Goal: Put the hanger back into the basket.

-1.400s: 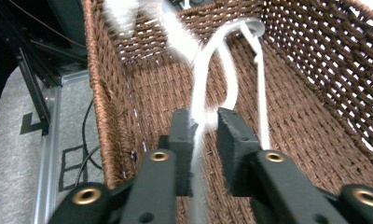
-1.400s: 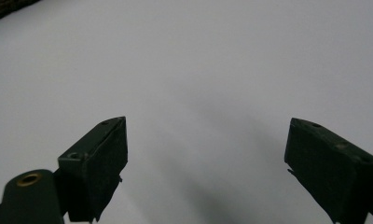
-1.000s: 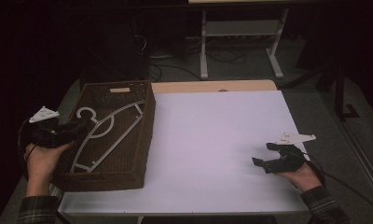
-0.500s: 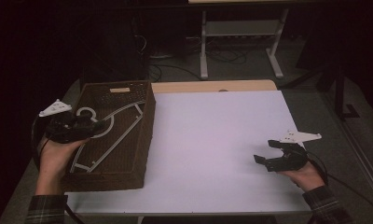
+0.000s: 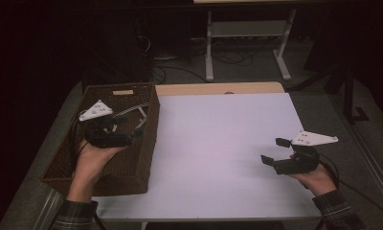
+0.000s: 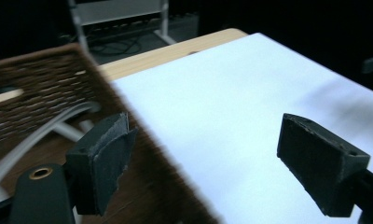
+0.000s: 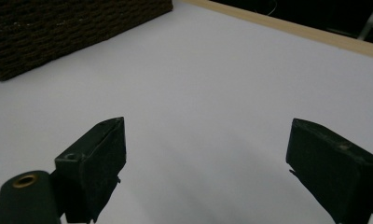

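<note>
Wicker basket at frame left: left gripper had swung up over it, jaws wide and empty, right gripper likewise wide.

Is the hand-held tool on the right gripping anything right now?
No, the right gripper has its fingers spread wide apart over the bare white table, with nothing between them.
</note>
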{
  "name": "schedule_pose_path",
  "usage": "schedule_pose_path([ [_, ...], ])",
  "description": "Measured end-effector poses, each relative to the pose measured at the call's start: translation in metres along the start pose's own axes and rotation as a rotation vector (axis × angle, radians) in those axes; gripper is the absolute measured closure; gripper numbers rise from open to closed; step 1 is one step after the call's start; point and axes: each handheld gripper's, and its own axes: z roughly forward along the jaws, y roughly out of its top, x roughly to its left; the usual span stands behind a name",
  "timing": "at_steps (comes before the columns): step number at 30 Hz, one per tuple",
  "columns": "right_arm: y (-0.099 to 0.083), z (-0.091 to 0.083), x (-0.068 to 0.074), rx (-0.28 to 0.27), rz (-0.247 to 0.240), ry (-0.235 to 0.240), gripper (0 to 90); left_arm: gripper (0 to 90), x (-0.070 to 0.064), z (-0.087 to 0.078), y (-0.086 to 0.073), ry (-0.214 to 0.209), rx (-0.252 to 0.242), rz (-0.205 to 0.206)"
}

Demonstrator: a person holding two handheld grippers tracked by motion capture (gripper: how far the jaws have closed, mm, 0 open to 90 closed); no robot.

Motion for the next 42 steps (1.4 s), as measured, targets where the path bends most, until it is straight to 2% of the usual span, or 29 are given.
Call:
schedule_pose_path([
  [4, 0.002, -0.002, 0.002, -0.021, -0.009, 0.004, 10.9, 16.9, -0.021, 0.018, 0.0, -0.038, -0.003, 0.026],
  [8, 0.003, -0.003, 0.004, -0.04, -0.016, 0.006, 10.6, 16.8, -0.042, 0.034, 0.0, -0.071, -0.026, 0.042],
  [11, 0.003, -0.004, 0.005, -0.051, -0.02, 0.002, 10.4, 16.3, -0.06, 0.046, -0.001, -0.096, -0.033, 0.071],
  [14, 0.004, -0.004, 0.005, -0.057, -0.022, 0.003, 10.3, 15.4, -0.072, 0.055, -0.004, -0.103, -0.047, 0.087],
  [17, 0.004, -0.004, 0.006, -0.054, -0.024, 0.006, 10.1, 14.8, -0.084, 0.068, -0.009, -0.118, -0.061, 0.084],
  [23, 0.004, -0.003, 0.009, -0.057, -0.029, 0.009, 10.1, 14.6, -0.104, 0.092, -0.022, -0.155, -0.029, 0.126],
  [31, 0.003, 0.001, 0.014, -0.051, -0.041, 0.026, 9.1, 10.5, -0.115, 0.109, -0.036, -0.185, -0.029, 0.138],
  [34, 0.002, 0.003, 0.016, -0.05, -0.043, 0.031, 8.6, 9.5, -0.114, 0.114, -0.04, -0.208, -0.024, 0.113],
  [37, 0.001, 0.004, 0.017, -0.05, -0.044, 0.033, 8.2, 9.6, -0.117, 0.117, -0.045, -0.191, -0.02, 0.146],
  [42, 0.0, 0.006, 0.018, -0.055, -0.047, 0.038, 7.5, 10.0, -0.114, 0.119, -0.05, -0.195, 0.001, 0.138],
])
